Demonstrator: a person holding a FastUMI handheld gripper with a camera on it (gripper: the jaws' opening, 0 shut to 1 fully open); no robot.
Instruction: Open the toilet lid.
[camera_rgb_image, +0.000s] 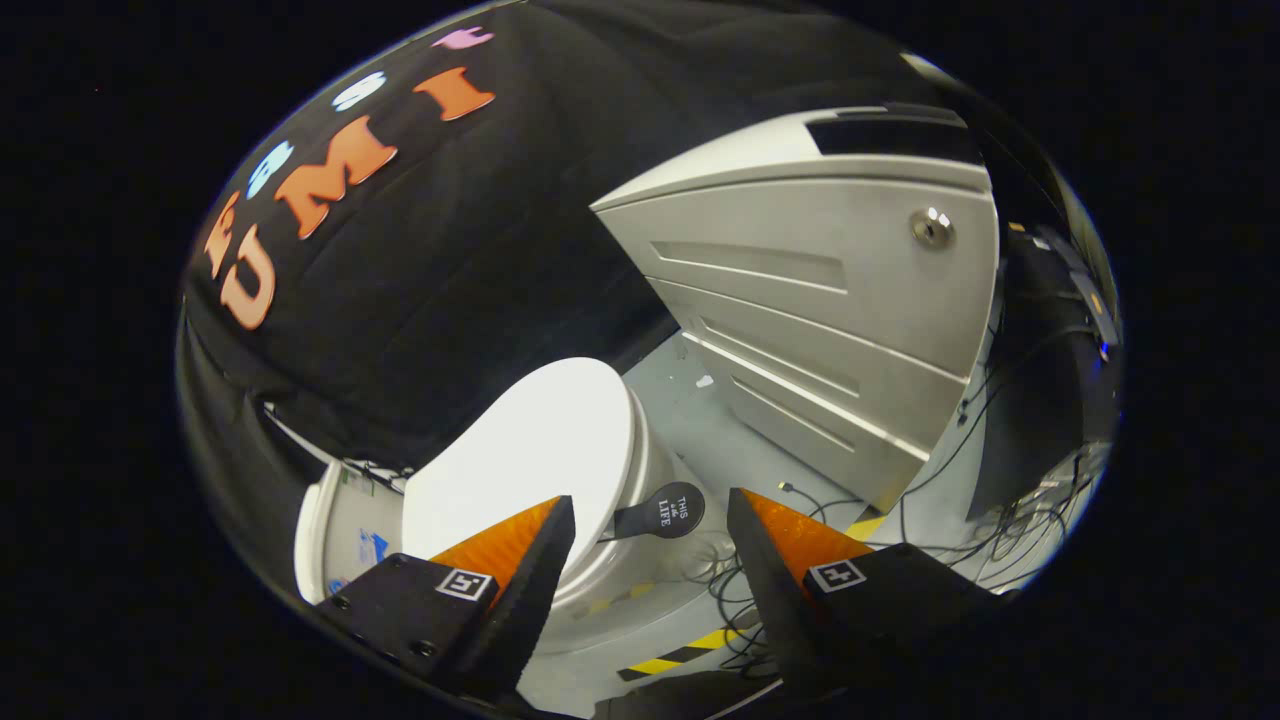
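A white toilet stands below and ahead of me with its lid (530, 460) lying down, closed over the seat. The cistern (345, 535) is beside it, near the black booth wall. A dark round tag (668, 511) sticks out from the lid's front edge, just ahead of the gap between my fingers. My gripper (650, 515) is open, held above the bowl's front rim, with nothing between its fingers. One finger (530, 560) overlaps the lid's near edge in the view; whether it touches is unclear.
A tall grey cabinet (830, 300) with a round metal lock stands to the right of the toilet. Loose black cables (740, 590) and yellow-black hazard tape (680, 655) lie on the pale floor. More cables and dark equipment (1040, 400) sit beyond the cabinet.
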